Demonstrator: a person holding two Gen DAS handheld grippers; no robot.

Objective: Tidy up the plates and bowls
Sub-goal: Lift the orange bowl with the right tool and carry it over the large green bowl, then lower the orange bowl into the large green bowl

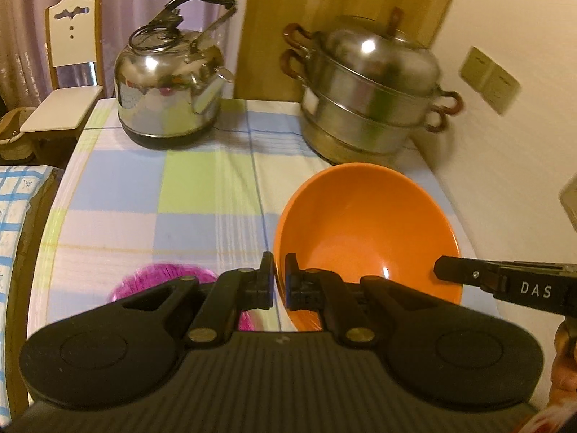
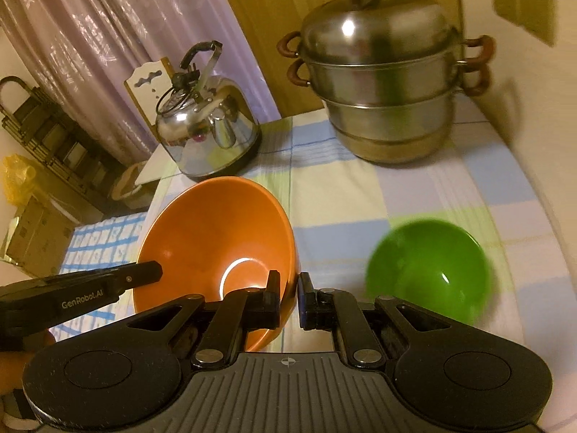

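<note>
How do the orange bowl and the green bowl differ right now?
The orange bowl is clamped at opposite rim edges by the left gripper and right gripper, tilted off the cloth; the green bowl sits free and upright on the checked tablecloth. The orange bowl looks wider and more flared, the green bowl rounder. Both are empty and glossy.

Two wrist cameras are looking steeply down along their jaws at one checked surface (image 1: 144, 195).

The left wrist view is sitting on the left, facing the far kettle (image 1: 169, 83) and steamer pot (image 1: 368, 93), close over the orange bowl's (image 1: 364, 223) left rim. The right wrist view is sitting on the right, facing the same far end, close over that bowl's (image 2: 216, 238) right rim. Both are sharing the bowl, kettle (image 2: 207, 130), steamer pot (image 2: 389, 72) and each other's gripper tip at the picture edge.
</note>
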